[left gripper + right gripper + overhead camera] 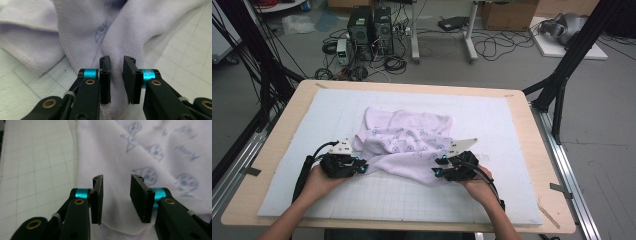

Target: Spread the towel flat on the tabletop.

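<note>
A pale lilac cloth printed with small blue figures lies crumpled in the middle of the white grid mat. My left gripper sits at the cloth's near left edge. In the left gripper view its jaws stand a narrow gap apart, and a raised fold of cloth runs between them without being pinched. My right gripper is at the cloth's near right edge. In the right gripper view its jaws stand wider apart over the cloth, with the cloth's hem below them.
The mat covers a wooden table with bare rims all round. Black frame posts rise at the table's back corners. On the floor behind are computer towers, cables and cardboard boxes.
</note>
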`<state>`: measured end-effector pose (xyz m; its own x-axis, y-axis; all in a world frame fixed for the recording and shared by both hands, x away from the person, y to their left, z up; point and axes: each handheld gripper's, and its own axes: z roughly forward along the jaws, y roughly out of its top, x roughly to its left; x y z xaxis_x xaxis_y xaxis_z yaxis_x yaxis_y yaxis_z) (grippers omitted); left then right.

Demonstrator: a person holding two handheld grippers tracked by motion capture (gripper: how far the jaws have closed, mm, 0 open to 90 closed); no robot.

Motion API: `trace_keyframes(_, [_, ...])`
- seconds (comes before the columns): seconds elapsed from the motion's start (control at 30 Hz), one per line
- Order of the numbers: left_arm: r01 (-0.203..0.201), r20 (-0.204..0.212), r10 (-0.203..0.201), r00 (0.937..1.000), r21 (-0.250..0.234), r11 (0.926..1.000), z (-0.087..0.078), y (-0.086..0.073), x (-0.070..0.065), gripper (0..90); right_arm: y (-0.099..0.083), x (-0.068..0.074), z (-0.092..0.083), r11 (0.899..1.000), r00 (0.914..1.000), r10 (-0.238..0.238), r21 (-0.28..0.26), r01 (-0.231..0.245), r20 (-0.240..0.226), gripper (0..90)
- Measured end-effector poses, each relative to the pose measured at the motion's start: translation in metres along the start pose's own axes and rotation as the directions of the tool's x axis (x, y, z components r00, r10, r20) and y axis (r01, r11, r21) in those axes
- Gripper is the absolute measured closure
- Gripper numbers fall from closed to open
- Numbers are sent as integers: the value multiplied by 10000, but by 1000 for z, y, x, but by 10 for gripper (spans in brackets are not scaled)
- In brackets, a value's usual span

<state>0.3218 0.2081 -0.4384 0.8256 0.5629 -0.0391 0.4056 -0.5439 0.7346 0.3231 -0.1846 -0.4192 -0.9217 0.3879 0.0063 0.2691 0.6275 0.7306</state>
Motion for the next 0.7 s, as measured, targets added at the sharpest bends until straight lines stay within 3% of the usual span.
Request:
trace_keyframes(0.07, [5, -66, -5, 10000, -26, 10000, 1, 0, 0, 792, 0, 2, 6, 9996, 9998, -55, 265, 50, 201, 522])
trace_keyframes(0.13, [3, -95, -3, 10000, -28, 10000, 1, 0, 0, 815, 1, 3, 10, 9991, 9993, -168, 405, 154, 325, 532])
trace_keyframes(0.3, [-62, -146, 63, 9999, 65, 10000, 0, 1, -3, 854, -2, 3, 22, 9947, 9997, -247, 1005, 237, 90, 694])
trace_keyframes(0.43, [27, 150, -30, 9999, 181, 9998, -4, 0, -2, 862, -1, 4, 24, 9950, 9987, -393, 902, 422, -331, 864])
trace_keyframes(0.6, [-92, 230, 91, 9997, 68, 9999, -15, -4, -12, 863, -1, 7, 19, 9947, 9967, -462, 891, 521, -673, 882])
trace_keyframes(0.7, [-211, 324, 215, 9992, -126, 9997, -27, -7, -22, 864, 1, 19, 6, 9970, 9951, -663, 363, 691, -727, 882])
